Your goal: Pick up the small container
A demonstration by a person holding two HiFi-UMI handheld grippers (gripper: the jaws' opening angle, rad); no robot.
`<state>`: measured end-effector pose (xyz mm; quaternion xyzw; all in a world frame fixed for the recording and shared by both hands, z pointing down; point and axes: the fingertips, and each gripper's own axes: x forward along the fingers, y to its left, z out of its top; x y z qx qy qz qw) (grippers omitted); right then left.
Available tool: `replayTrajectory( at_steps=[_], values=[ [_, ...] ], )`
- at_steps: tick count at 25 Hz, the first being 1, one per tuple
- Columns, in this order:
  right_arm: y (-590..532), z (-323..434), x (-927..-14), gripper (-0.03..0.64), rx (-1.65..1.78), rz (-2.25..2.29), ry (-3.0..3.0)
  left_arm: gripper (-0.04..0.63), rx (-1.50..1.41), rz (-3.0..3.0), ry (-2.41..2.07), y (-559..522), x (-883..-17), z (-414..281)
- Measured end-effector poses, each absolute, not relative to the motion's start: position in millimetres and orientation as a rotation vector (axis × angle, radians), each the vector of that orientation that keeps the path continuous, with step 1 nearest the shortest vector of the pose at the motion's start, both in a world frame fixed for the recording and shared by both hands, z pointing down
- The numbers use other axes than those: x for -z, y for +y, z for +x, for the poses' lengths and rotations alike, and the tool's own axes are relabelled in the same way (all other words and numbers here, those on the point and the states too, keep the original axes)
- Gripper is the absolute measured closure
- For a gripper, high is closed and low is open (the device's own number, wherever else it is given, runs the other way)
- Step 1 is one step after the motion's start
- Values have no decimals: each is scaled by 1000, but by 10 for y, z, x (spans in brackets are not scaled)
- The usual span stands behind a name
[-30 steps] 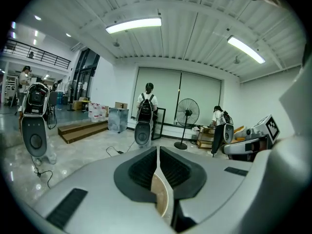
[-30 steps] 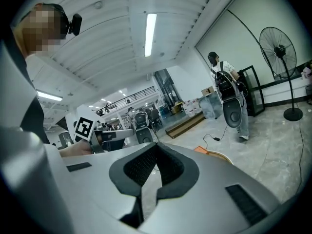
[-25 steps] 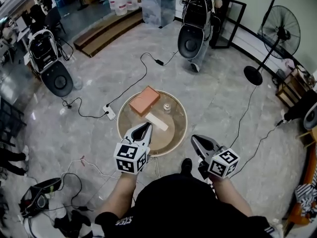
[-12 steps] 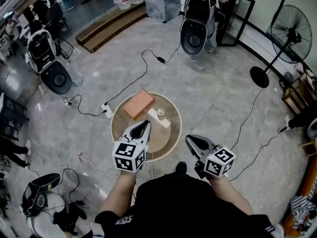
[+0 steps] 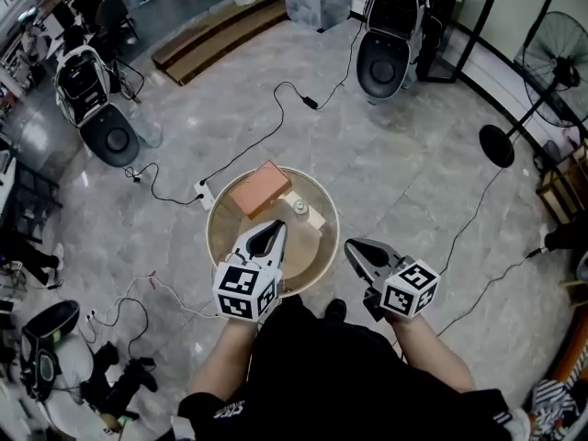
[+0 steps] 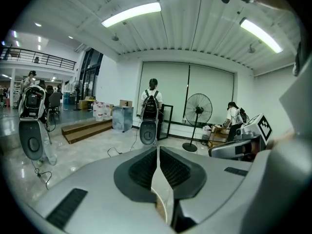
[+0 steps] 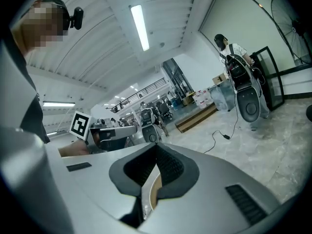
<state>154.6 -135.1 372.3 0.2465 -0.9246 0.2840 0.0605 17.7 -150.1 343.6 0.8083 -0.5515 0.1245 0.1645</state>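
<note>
The small container (image 5: 299,207), a little clear jar with a pale lid, stands on the round wooden table (image 5: 228,237) right by a white block (image 5: 312,217). An orange brick (image 5: 260,188) lies at the table's far side. My left gripper (image 5: 278,225) hangs over the table's near half, short of the jar, with its jaws shut and nothing between them (image 6: 158,147). My right gripper (image 5: 350,244) is off the table's right edge, over the floor, also shut and empty (image 7: 157,145). Neither gripper view shows the jar.
A power strip (image 5: 204,194) and black cables lie on the marble floor left of and beyond the table. Wheeled machines stand at the far left (image 5: 108,127) and far right (image 5: 390,53). A standing fan (image 5: 551,72) is at the right. A person's shoe (image 5: 335,310) is below the table.
The head view has shifted, so the table and floor sit slightly lower and to the left in the picture. Both grippers keep nearly the same places and stay shut.
</note>
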Motion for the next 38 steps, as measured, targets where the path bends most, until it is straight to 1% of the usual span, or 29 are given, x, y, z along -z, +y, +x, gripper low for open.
replayTrajectory(
  at_steps=[6, 11, 17, 23, 29, 38],
  values=[
    [-1526, 1160, -3748, 603, -885, 721, -2769, 563, -334, 2234, -1594, -1610, -3571, -290],
    [-1607, 664, -3757, 603, -851, 677, -2753, 563, -309, 2236, -1608, -1758, -3556, -740],
    [-1700, 254, -3832, 603, -874, 692, -2753, 561, -342, 2263, -1547, -1783, -3717, -1013],
    [-1764, 83, -4037, 603, -915, 677, -2728, 561, -350, 2231, -1531, -1852, -3926, -1161],
    [-2136, 95, -4373, 603, -965, 653, -2708, 562, -356, 2191, -1542, -2129, -4047, -1242],
    [-2633, -59, -5142, 603, -962, 588, -2635, 561, -435, 2160, -1463, -2597, -4931, -1172]
  ],
)
